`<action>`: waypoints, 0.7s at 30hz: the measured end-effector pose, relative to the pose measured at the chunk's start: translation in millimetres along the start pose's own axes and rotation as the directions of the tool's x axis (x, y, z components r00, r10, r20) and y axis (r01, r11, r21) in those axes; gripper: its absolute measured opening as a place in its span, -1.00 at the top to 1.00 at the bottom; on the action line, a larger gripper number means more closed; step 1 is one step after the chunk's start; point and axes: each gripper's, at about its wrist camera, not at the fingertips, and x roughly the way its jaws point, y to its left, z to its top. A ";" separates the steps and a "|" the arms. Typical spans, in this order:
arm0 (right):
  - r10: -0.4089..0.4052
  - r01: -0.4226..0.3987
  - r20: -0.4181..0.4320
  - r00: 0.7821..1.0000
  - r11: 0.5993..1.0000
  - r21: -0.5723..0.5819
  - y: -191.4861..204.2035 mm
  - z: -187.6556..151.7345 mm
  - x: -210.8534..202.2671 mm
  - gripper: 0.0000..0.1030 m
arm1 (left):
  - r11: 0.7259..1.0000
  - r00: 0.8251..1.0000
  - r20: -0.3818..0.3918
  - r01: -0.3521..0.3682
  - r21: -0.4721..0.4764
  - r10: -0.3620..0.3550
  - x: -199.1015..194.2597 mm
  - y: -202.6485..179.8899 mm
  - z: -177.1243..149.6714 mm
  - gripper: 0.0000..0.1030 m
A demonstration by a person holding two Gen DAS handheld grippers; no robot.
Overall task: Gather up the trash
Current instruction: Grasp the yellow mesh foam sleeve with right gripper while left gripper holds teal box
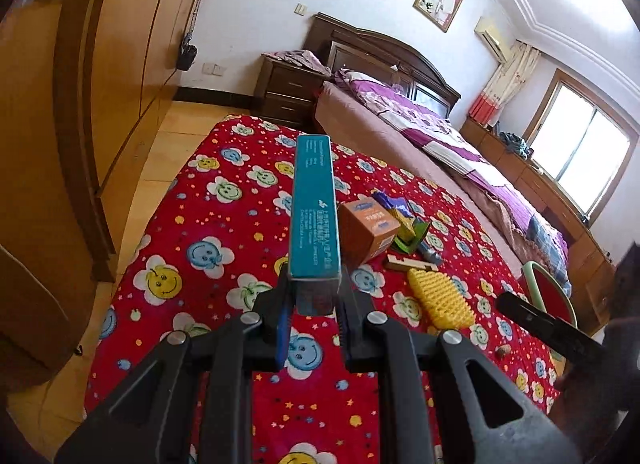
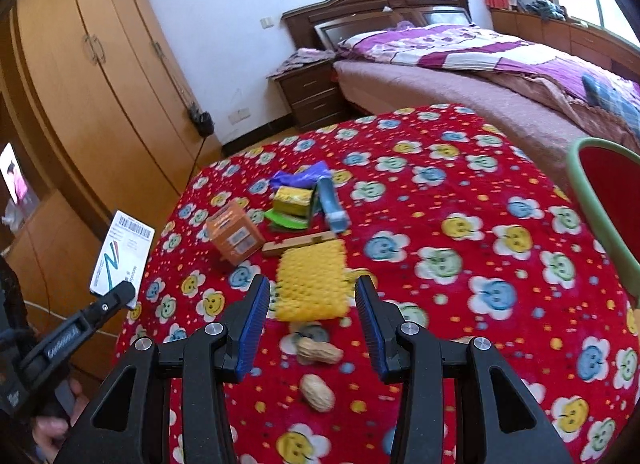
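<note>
Teal cardboard led the scene: the left gripper point(image 1: 316, 304) was clenched on a long teal box point(image 1: 314, 207), holding it up off the red flower-print cloth of the worktop point(image 1: 224, 248). From the right wrist view the same box point(image 2: 120, 256) showed its white barcoded face, lifted at the far left beyond the worktop edge, in front of the wooden wardrobe point(image 2: 92, 75).

Moving right across the cloth, an orange carton point(image 2: 234, 238) sat tilted on the worktop. Just beside it lay a heap of wrappers: a yellow-green packet point(image 2: 292, 199) on a green scrap, purple foil point(image 2: 300, 175) behind, and a blue tube-like item point(image 2: 332, 207) leaning against them. A pale wooden strip point(image 2: 300, 244) lay in front of the heap, touching the far edge of a yellow bumpy pad point(image 2: 312, 284).

And there was the right gripper point(image 2: 310, 318), released, jaws wide apart, hovering above the near end of that yellow pad. Two peanut shells point(image 2: 318, 370) rested on the cloth between the jaws and the camera, close together. The pad looked blurred.

Far right, a red chair with a green rim point(image 2: 600, 199) stood by the worktop, the bed point(image 2: 480, 63) behind it.
</note>
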 end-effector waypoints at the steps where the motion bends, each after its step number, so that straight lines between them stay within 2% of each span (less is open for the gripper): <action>1: -0.002 0.002 -0.007 1.000 1.000 -0.002 3.1 0.1 4.8 0.12 | 1.000 1.000 -0.001 0.004 0.002 -0.004 0.7 1.0 -0.4 0.64; 11: -0.097 0.097 -0.087 0.991 0.995 -0.006 13.6 -2.0 43.7 0.12 | 0.998 0.998 -0.013 0.068 0.002 -0.068 8.2 1.9 2.0 0.65; 21: -0.151 0.151 -0.109 0.983 0.989 -0.009 12.6 -5.7 58.0 0.12 | 0.991 0.992 -0.026 0.123 0.047 -0.122 14.0 -13.1 -3.3 0.65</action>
